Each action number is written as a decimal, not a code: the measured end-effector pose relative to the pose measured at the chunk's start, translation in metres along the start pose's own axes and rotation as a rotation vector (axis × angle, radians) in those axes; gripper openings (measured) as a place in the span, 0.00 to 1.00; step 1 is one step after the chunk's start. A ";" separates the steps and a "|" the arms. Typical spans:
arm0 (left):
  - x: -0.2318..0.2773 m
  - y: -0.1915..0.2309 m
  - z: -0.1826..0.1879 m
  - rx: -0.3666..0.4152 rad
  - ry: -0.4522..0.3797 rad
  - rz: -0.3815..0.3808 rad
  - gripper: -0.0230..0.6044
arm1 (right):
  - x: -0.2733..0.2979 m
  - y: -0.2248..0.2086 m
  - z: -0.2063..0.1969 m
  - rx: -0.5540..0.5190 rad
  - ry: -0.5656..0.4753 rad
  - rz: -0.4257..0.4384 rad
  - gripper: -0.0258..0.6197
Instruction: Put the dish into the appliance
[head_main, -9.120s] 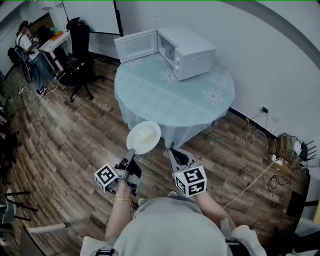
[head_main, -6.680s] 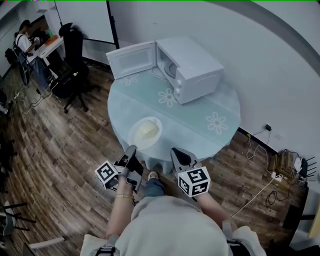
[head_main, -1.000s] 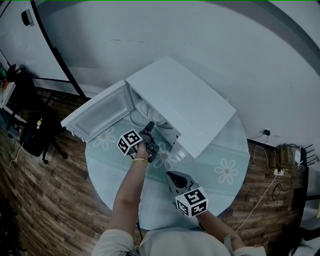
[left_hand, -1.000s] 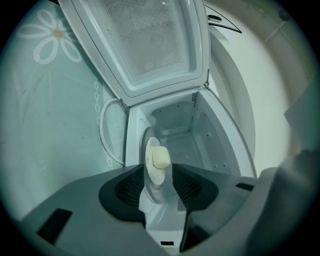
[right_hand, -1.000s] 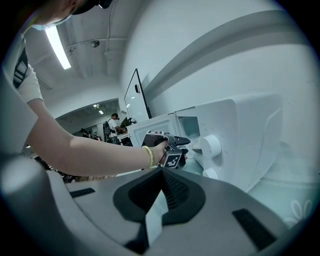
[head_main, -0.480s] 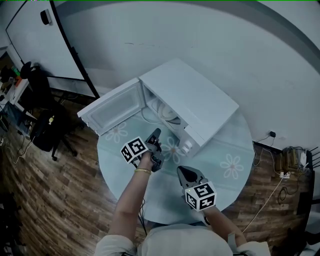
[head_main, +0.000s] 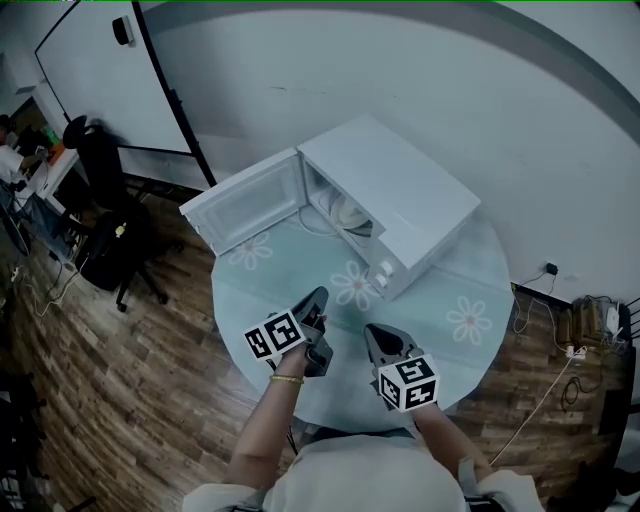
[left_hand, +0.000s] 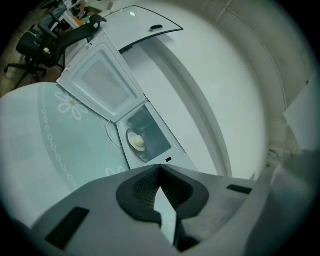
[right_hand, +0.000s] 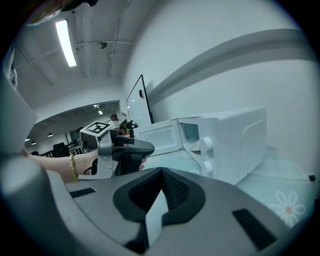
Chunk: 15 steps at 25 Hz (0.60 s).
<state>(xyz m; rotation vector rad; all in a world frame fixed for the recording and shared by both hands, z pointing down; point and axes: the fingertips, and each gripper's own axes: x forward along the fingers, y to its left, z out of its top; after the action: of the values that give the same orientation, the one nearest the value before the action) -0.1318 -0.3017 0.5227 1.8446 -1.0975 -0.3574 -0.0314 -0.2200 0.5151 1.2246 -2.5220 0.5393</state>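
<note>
Across the desk the microwave stands with its door swung wide, the dish already inside. My left gripper and right gripper hover short of it, jaws pressed together on nothing; swinging the door shut looks next

Left gripper and right gripper both closed, empty.

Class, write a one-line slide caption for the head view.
Dish inside the open microwave on the round table; left gripper and right gripper, both shut and empty, held above it.
</note>
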 end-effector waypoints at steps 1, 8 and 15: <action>-0.009 -0.003 -0.004 0.021 0.003 0.004 0.06 | -0.002 0.003 -0.001 -0.002 0.001 0.003 0.05; -0.060 -0.008 -0.033 0.095 0.026 0.042 0.06 | -0.015 0.021 -0.007 -0.014 -0.001 0.030 0.05; -0.098 -0.002 -0.055 0.167 0.045 0.113 0.06 | -0.027 0.042 -0.010 -0.032 -0.010 0.072 0.05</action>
<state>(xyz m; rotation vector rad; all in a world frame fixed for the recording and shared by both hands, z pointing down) -0.1507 -0.1909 0.5306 1.9162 -1.2251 -0.1611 -0.0478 -0.1728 0.5042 1.1315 -2.5817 0.5080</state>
